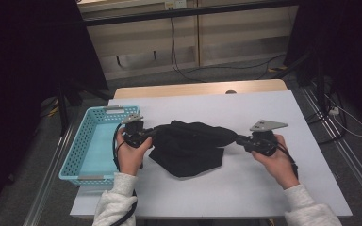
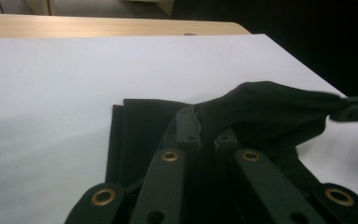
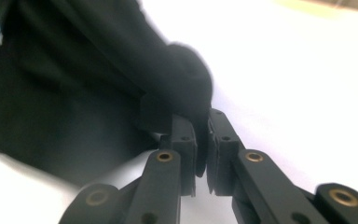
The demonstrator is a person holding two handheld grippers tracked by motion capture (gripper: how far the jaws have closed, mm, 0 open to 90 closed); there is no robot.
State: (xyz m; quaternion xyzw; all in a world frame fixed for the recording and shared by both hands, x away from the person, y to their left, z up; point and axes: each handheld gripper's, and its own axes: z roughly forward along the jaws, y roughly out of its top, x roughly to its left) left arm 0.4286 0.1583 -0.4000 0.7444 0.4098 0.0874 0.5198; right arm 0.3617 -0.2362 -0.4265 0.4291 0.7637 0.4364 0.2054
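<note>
Fingers of both grippers pinch opposite ends of the crumpled black cloth garment [image 1: 191, 143] on the white table [image 1: 264, 188], stretching its top edge beside the turquoise plastic basket [image 1: 82, 150]. Left gripper [image 2: 205, 128] view: clamped on fabric. Right gripper [image 3: 200, 140] view: closed on a fold. No writing is readable.

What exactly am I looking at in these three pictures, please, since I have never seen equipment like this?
A person sits at a white table and holds a hand-held gripping tool in each hand. The high view looks down from above; the other two come from cameras riding on each tool, looking along its black jaws. The left tool and right tool are each shut on an end of a black cloth, lifting part of it between them. A blue basket stands at the left.
</note>
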